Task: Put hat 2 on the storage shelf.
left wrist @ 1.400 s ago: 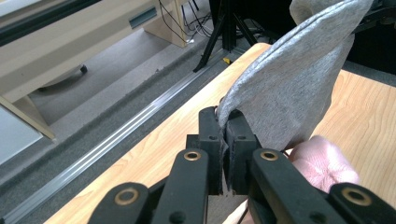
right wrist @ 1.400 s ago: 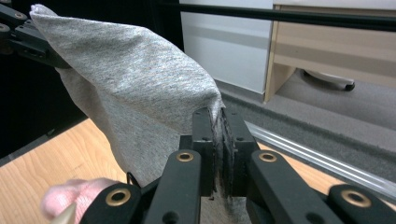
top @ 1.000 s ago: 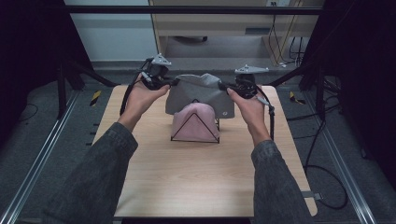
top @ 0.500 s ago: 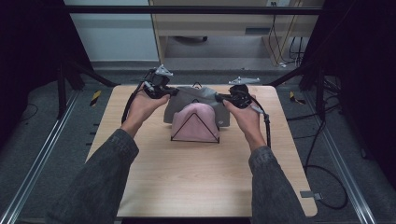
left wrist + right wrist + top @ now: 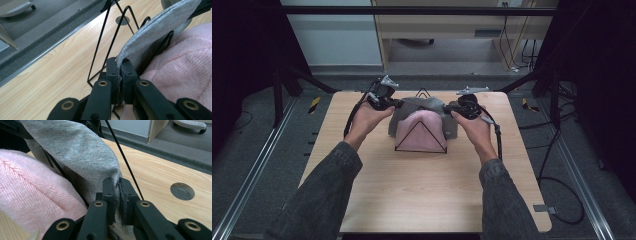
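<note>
Overall light: even and soft, from overhead.
Counter (image 5: 422,190): brightly lit in the high view, pale wood without glare.
Surroundings: the high view's side edges fall to near black (frame and floor barely readable).
Shadows: faint, short.
Sharpness: high view slightly soft; both gripper views crisp on knit texture.
Foreground: black tongs (image 5: 120,71) dark, brass rivets catching small highlights.

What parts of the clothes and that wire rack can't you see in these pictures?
- Grey cloth, high view: its back side drops behind the rack.
- Pink cloth, right gripper view: cut off by the left edge.
- Wire rack, left gripper view: its far wires hide under the grey cloth.
- Left gripper: the pinched edge is hidden between its jaws.
</note>
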Tool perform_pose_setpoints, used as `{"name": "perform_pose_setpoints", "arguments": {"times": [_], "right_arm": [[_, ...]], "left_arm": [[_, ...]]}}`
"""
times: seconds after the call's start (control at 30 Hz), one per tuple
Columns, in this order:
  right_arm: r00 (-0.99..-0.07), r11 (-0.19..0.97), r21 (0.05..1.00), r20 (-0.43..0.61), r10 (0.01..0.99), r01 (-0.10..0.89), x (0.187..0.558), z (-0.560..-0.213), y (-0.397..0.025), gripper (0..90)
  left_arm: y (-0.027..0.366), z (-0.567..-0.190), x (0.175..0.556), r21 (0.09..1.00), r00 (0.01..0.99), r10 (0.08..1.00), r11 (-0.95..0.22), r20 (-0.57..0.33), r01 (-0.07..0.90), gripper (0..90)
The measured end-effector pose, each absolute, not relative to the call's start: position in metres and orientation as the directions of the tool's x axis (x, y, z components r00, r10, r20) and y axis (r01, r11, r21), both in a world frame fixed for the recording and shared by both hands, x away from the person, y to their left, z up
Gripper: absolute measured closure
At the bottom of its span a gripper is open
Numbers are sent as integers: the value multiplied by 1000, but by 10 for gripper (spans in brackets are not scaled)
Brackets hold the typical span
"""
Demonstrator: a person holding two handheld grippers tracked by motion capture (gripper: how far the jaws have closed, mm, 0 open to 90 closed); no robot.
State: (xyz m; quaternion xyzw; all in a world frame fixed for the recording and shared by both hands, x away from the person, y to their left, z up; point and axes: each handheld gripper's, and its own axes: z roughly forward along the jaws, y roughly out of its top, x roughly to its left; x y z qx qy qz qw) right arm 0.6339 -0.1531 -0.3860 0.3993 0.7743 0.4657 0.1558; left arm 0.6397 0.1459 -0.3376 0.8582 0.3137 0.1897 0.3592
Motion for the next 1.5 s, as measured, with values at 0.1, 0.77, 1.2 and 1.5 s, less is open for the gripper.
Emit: {"name": "perform_pose_setpoints", "arguments": {"times": [0.1,0.77,1.2,1.5], "right_arm": [[-631,257,838,127,765,481,634,-387,-153,825],[-636,274,836,112,764,476,608,-376,-162,585],[-591,294,842,36,806,452,586,-360,-161,378],[-588,289,853,27,809,436,576,-347,-157,290]], "left_arm": [[146,-340,639,731,729,678,-544,95,411,857],[150,-348,625,753,678,725,-513,124,411,489],[158,-345,598,729,708,692,-556,141,399,249],[160,-335,584,720,706,691,-569,156,397,153]]}}
